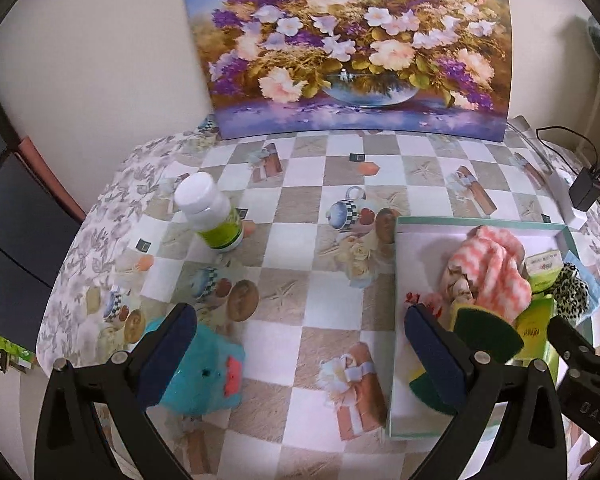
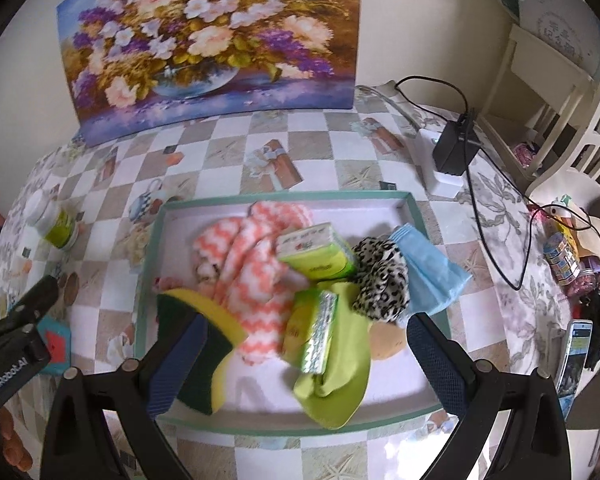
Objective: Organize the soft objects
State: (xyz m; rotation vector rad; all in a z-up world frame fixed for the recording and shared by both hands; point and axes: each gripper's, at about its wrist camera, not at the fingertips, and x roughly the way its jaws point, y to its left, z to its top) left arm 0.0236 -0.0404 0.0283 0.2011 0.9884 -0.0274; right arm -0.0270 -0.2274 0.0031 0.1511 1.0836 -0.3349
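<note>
A checkered worktop [image 2: 340, 136] carries a teal-rimmed box [image 2: 284, 196] in which a sponge [image 2: 204, 320], a striped cloth [image 2: 256, 264], tissue packs and a leopard scrunchie [image 2: 380, 280] are piled. A blue plush toy [image 1: 208, 376] lies outside, beside the left gripper [image 1: 300, 356]; both it and the right gripper [image 2: 304, 364] are spread, empty.

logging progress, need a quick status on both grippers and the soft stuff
Left gripper open, empty, beside turquoise plush toy on the table. Right gripper open, empty, over teal-rimmed tray of soft items. White-capped green bottle stands clear.

A flower painting [image 1: 352, 40] leans behind a white-capped bottle [image 1: 210, 212].
</note>
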